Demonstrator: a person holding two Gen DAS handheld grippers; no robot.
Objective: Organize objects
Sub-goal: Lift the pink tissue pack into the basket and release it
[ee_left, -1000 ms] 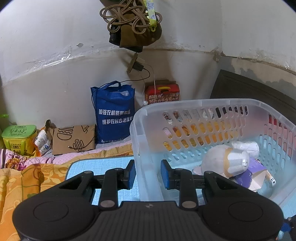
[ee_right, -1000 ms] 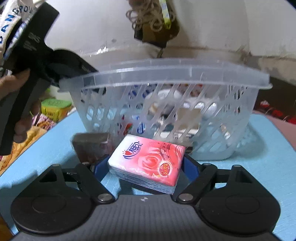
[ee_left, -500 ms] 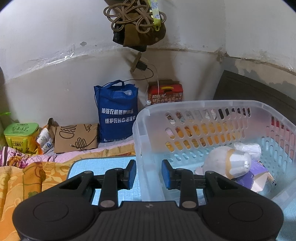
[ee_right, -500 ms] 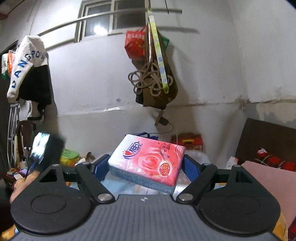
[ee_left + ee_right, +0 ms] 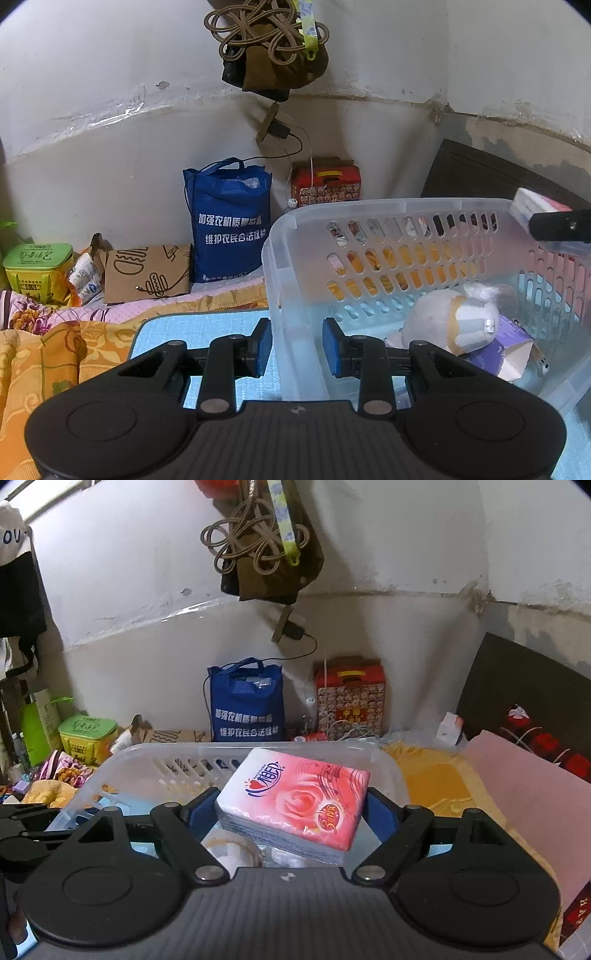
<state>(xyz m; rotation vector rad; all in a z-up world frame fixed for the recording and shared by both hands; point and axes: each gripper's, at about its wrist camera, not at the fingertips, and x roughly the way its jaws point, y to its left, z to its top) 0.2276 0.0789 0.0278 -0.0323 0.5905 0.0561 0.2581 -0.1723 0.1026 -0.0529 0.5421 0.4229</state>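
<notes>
Pink plastic film wraps the tissue pack (image 5: 295, 797) that I have clamped in the right tool (image 5: 293, 808), its pads pressing on the two short ends. It hangs just above the basket (image 5: 177, 751), over the near rim, tilted with its far end higher; in the left wrist view a corner of it (image 5: 532, 206) shows at the basket's right edge. I judge it light and soft: the tissue inside will give under pressure, and the glossy film is likely slippery, so squeezing across the ends as I do now seems the right hold, since the stack is stiffest along its length. Nothing about it is fragile, so a short drop into the basket should do no harm.

My left tool (image 5: 297, 347) straddles the basket's near wall, one pad outside and one inside, the jaws narrow; I read this as a steadying hold on the thin, flexible plastic, though I cannot see for certain that both pads press on it. Inside the basket lie a white plush toy (image 5: 448, 321) and a purple carton (image 5: 506, 349), leaving free floor on the near side of the toy
</notes>
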